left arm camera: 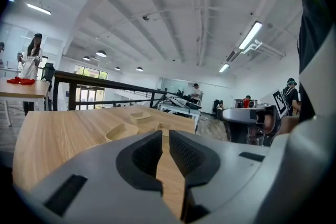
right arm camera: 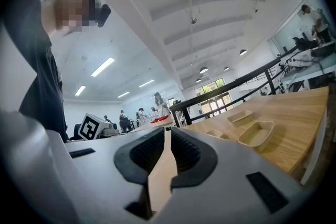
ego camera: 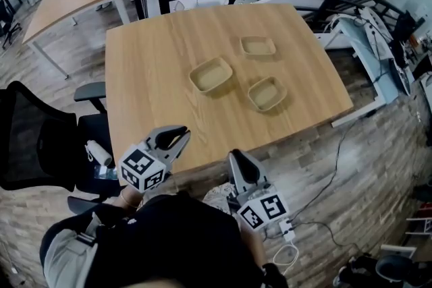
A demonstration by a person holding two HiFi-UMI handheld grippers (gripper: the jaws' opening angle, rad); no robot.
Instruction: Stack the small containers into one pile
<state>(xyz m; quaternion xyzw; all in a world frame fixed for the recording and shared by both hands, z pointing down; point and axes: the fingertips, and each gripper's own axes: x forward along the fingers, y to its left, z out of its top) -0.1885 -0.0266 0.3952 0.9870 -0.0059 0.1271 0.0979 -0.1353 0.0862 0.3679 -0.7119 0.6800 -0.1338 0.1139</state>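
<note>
Counted three on wooden table [ego camera: 148,77], mid to far-right part, open side up, apart from one another.
- Found left container [ego camera: 211,74] lying with long axis diagonal, near-left to far-right.
- Found far container [ego camera: 258,46] lying with long axis left to right.
- Found near-right container [ego camera: 266,93] lying diagonal like the first.

Counted two grippers. Saw left gripper [ego camera: 181,137] closed on nothing, over near table edge. Saw right gripper [ego camera: 236,157] closed on nothing, just off that edge. Noted both well apart from containers.
</note>
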